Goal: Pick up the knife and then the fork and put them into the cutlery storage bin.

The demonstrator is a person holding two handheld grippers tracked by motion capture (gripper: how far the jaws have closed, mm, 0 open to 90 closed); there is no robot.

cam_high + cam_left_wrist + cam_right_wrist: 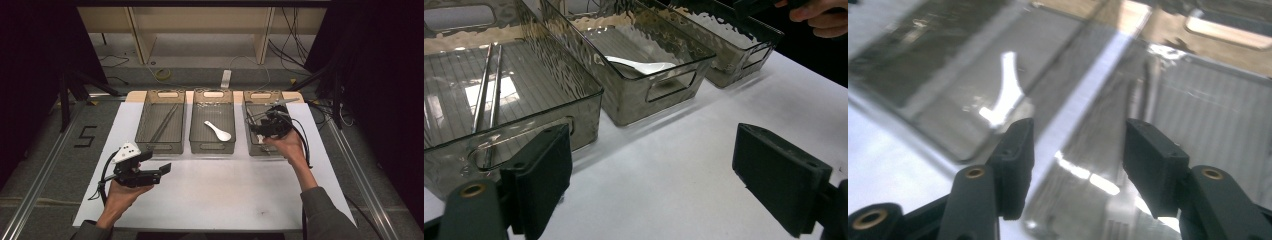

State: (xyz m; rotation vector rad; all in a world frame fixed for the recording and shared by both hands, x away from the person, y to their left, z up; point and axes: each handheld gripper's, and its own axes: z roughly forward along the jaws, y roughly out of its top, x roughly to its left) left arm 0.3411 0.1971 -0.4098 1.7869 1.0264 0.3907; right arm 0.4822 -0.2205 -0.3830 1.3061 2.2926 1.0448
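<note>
**Right gripper standing over the right-hand bin, jaws parted and empty**

Three smoky translucent plastic bins are sitting in a row at the 12 o'clock edge of the white table sheet.

The right gripper is hovering over the right-hand bin, at about 1 o'clock from the sheet's centre. In the right gripper view its two black jaws are standing moderately apart with nothing between them; that picture is blurred, and the bin wall and ribbed floor are passing beneath the gap. What is lying inside this bin cannot be told.

The left gripper is resting low at 8 o'clock, just short of the left-hand bin. In the left gripper view its jaws are gaping wide over bare sheet, gripping nothing.

The pair of slim grey metal chopsticks is lying diagonally on the left-hand bin's floor. The white ceramic soup spoon is lying in the middle bin, bowl toward 5 o'clock, well apart from both grippers.
</note>
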